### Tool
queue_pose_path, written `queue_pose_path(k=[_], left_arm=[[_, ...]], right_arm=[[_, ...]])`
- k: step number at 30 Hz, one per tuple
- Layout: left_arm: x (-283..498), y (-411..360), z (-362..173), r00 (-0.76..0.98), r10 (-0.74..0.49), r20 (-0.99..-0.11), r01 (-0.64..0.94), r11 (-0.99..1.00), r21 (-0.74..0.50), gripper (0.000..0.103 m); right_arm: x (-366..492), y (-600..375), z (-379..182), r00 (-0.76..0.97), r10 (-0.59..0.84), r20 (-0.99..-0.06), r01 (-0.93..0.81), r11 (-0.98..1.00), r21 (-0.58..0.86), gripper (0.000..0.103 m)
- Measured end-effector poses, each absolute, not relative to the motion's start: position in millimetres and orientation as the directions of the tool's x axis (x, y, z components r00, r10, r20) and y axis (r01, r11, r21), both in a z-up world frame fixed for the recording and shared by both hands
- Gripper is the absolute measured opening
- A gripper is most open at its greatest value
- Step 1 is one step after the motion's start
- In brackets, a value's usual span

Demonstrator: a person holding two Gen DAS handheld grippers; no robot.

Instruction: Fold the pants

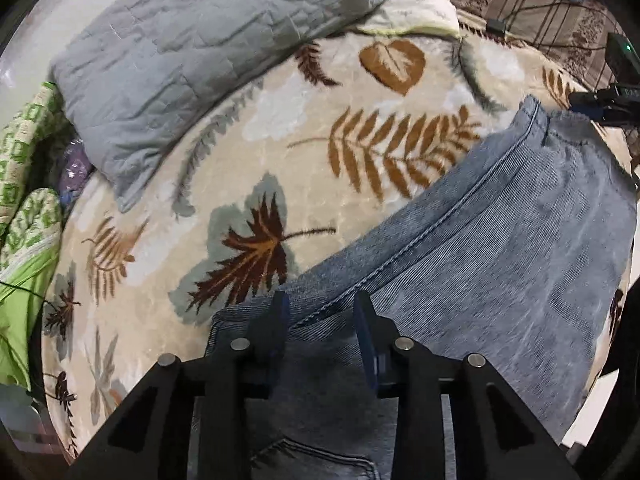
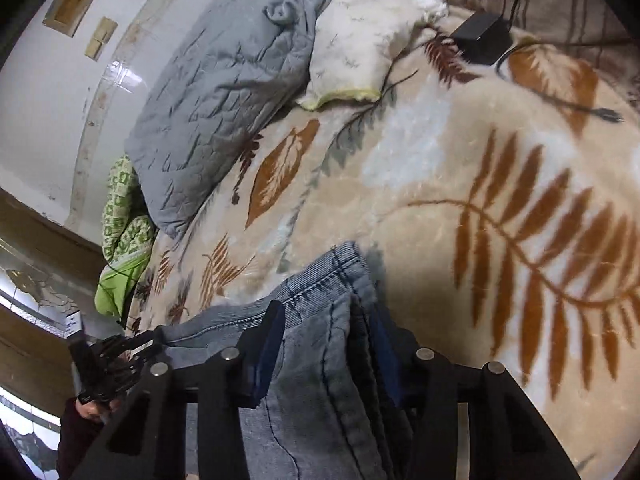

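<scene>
Light blue denim pants (image 1: 500, 240) are held stretched above a beige leaf-print blanket (image 1: 280, 160). My left gripper (image 1: 322, 312) is shut on one end of the pants, denim filling the gap between its blue pads. My right gripper (image 2: 326, 320) is shut on the other end of the pants (image 2: 320, 360), a thick bunch of folded denim between its fingers. The right gripper also shows at the right edge of the left wrist view (image 1: 600, 106), holding the far corner. The left gripper shows in the right wrist view (image 2: 120, 356) at lower left.
A grey quilted pillow (image 1: 192, 60) and a white cushion (image 2: 360, 32) lie at the far side of the bed. A green patterned cloth (image 1: 28, 200) is at the left edge. A black power adapter (image 2: 482, 36) with cable lies on the blanket (image 2: 440, 160).
</scene>
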State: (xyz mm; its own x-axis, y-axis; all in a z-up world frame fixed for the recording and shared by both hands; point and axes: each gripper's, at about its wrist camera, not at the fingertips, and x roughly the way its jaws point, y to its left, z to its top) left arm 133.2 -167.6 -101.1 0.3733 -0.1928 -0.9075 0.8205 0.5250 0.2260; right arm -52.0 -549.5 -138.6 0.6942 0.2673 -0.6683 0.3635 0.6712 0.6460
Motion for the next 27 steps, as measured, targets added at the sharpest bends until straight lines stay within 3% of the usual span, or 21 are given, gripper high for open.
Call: queue_pose_path(k=[4, 5, 7, 9, 12, 21, 23, 25, 27], left_arm=[[136, -168, -113, 0.372, -0.166, -0.913, 0.838, 0.483, 0.253, 0.029], [135, -168, -116, 0.373, -0.167, -0.913, 0.846, 0.465, 0.261, 0.024], [135, -170, -124, 0.393, -0.142, -0.908, 0.85, 0.433, 0.3, 0.009], [135, -171, -129, 0.395, -0.128, -0.91, 0.855, 0.414, 0.313, 0.007], [130, -166, -127, 0.395, -0.149, -0.907, 0.87, 0.378, 0.317, 0.006], [128, -152, -95, 0.34, -0.234, -0.911, 0.91, 0.327, 0.255, 0.007], [123, -156, -99, 0.346, -0.217, -0.913, 0.915, 0.292, 0.278, 0.019], [121, -159, -105, 0.35, -0.215, -0.912, 0.917, 0.276, 0.287, 0.042], [117, -162, -110, 0.34, -0.222, -0.914, 0.926, 0.249, 0.284, 0.053]], right_arm=[[-35, -537, -141, 0.648, 0.241, -0.723, 0.373, 0.727, 0.577, 0.044], [-30, -532, -145, 0.619, 0.23, -0.751, 0.379, 0.75, 0.542, 0.032], [-23, -521, -150, 0.573, 0.201, -0.794, 0.374, 0.798, 0.472, 0.024], [-21, -514, -147, 0.555, 0.148, -0.818, 0.373, 0.835, 0.404, 0.013], [-28, -508, -137, 0.579, 0.124, -0.806, 0.355, 0.851, 0.386, 0.006], [-46, -499, -96, 0.693, 0.116, -0.711, 0.284, 0.863, 0.418, 0.005], [-44, -497, -97, 0.688, 0.12, -0.716, 0.281, 0.865, 0.415, 0.005], [-43, -498, -103, 0.675, 0.12, -0.728, 0.296, 0.86, 0.416, 0.005], [-42, -503, -110, 0.67, 0.13, -0.731, 0.307, 0.848, 0.433, 0.005]])
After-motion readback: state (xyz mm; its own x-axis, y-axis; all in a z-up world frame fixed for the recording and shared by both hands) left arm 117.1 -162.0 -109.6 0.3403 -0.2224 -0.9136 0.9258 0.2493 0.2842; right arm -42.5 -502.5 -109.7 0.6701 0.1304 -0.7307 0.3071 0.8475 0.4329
